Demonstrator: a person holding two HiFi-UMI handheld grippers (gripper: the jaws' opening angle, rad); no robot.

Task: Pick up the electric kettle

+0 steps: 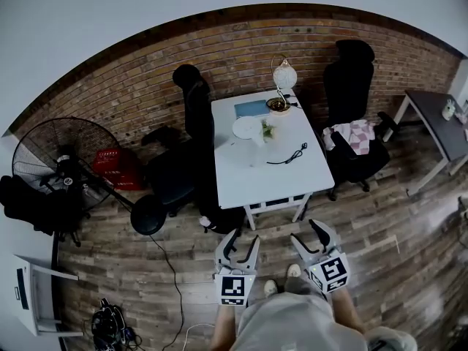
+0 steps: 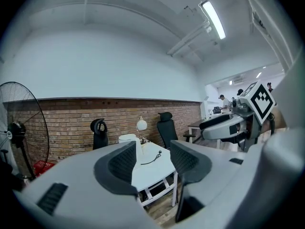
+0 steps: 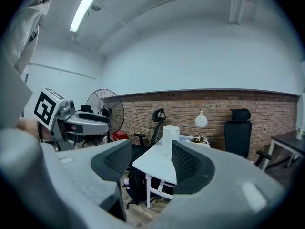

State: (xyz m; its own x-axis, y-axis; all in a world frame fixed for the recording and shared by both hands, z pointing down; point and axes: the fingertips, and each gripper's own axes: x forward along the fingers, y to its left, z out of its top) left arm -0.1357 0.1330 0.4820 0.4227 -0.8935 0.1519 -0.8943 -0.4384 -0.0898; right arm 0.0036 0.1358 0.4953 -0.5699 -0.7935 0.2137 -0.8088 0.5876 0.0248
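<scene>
The electric kettle (image 1: 247,129), white and upright, stands on the white table (image 1: 292,178). It is on the left half of the top, close to the left edge and well back from the near edge. A small green plant is just beside it, and a black cable (image 1: 289,154) lies on the top to its right, nearer to the front. The front half of the table is bare. A lamp (image 1: 284,75) stands at the far edge, which is close to the brick wall (image 1: 131,79).

The left gripper (image 1: 241,238) and the right gripper (image 1: 307,232) are side by side above the wooden floor (image 1: 380,240), near the front edge of the table but not over it. Both point toward the table. In each gripper view the two jaws stand apart with a clear gap. Nothing is between them; only the distant table and kettle show through.

A black chair (image 1: 191,101) stands against the left side of the table and another chair (image 1: 351,79) at the right side, so the front edge is the free side. A big fan (image 1: 62,163) and a red crate (image 1: 117,168) are well apart on the left.
</scene>
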